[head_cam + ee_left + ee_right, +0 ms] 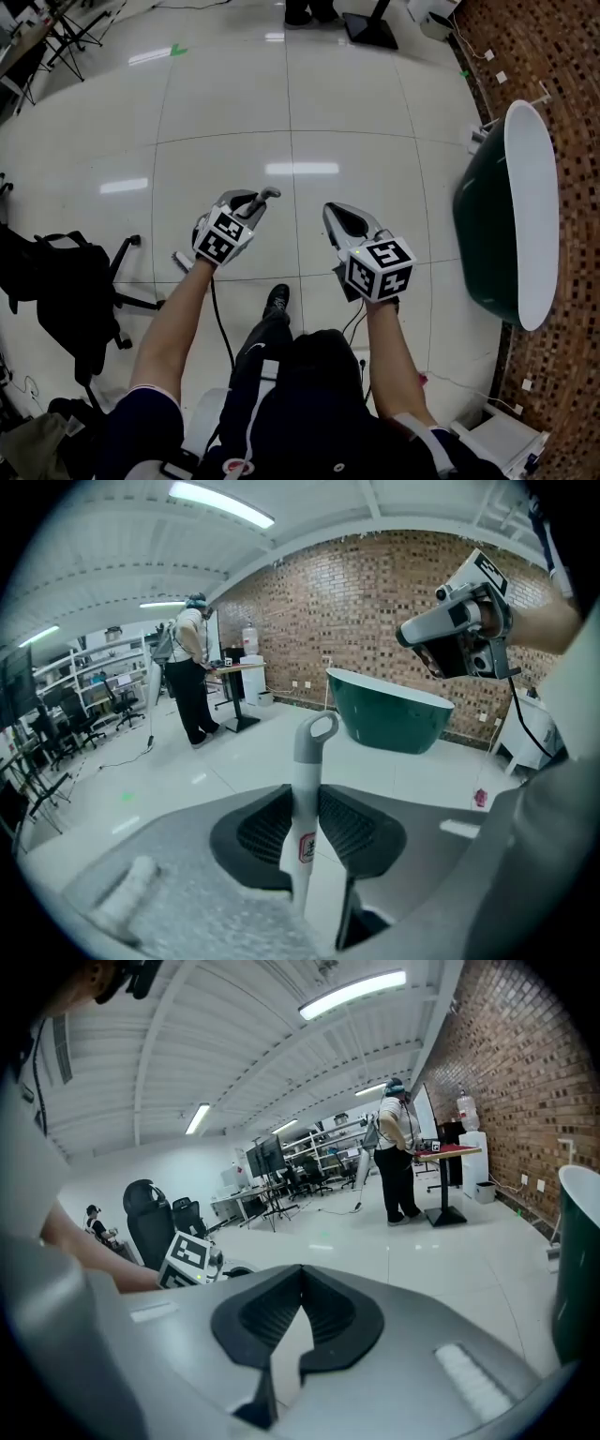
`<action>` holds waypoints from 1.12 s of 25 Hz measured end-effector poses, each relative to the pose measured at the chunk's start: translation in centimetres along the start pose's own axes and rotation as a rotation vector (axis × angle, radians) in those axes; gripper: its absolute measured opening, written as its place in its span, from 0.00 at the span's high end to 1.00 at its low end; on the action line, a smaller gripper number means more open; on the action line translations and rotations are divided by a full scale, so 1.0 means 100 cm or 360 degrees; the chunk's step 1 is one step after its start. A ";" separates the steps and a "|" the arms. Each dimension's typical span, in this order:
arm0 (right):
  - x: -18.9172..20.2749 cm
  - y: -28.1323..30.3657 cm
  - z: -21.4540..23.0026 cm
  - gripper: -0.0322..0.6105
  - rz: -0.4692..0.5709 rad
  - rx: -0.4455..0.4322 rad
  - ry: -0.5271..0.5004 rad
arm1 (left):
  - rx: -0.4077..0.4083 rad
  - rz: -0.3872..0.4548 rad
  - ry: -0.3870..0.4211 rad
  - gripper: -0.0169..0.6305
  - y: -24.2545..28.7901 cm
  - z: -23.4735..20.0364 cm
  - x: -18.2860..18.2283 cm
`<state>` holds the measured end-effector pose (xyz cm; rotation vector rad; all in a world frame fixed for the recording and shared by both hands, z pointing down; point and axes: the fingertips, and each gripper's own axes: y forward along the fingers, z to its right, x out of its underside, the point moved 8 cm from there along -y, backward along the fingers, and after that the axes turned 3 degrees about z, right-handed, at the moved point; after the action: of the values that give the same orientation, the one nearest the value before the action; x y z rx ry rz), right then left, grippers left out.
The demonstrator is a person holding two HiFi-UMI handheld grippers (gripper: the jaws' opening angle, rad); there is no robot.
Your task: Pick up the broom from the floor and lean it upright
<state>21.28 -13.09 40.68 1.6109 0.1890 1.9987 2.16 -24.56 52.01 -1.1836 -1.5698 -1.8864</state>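
Observation:
The broom's white handle (302,808) with a grey hanging loop at its end stands between the dark pads of my left gripper (305,829), which is shut on it. From the head view the left gripper (251,204) is held high in front of the person, and only the grey tip of the broom handle (268,194) pokes out past the jaws. The broom's head is hidden. My right gripper (337,216) hangs beside it at about the same height. Its pads (328,1321) meet at the tips of the right gripper (300,1274) with nothing between them.
A dark green tub (497,234) with a white rim stands at the right against a brick wall (572,56). A black office chair (66,291) is at the left. Far off, a person (398,1152) stands at a desk on the glossy tiled floor (281,103).

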 end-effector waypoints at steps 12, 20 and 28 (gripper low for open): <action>-0.068 0.030 -0.013 0.94 0.0057 -0.0384 -0.0088 | -0.0522 0.0114 -0.0236 0.83 -0.090 -0.024 -0.043; -0.104 0.080 -0.033 0.94 0.0002 -0.0855 -0.0230 | -0.1059 0.0171 -0.0594 0.83 -0.162 -0.029 -0.040; -0.118 0.116 -0.083 0.94 -0.0077 -0.1245 -0.0359 | -0.1473 0.0258 -0.0925 0.82 -0.227 0.002 -0.029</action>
<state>11.11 -26.79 33.44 1.2637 -0.5666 1.5374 -13.38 -18.62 36.38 -2.3176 -0.7000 -2.3446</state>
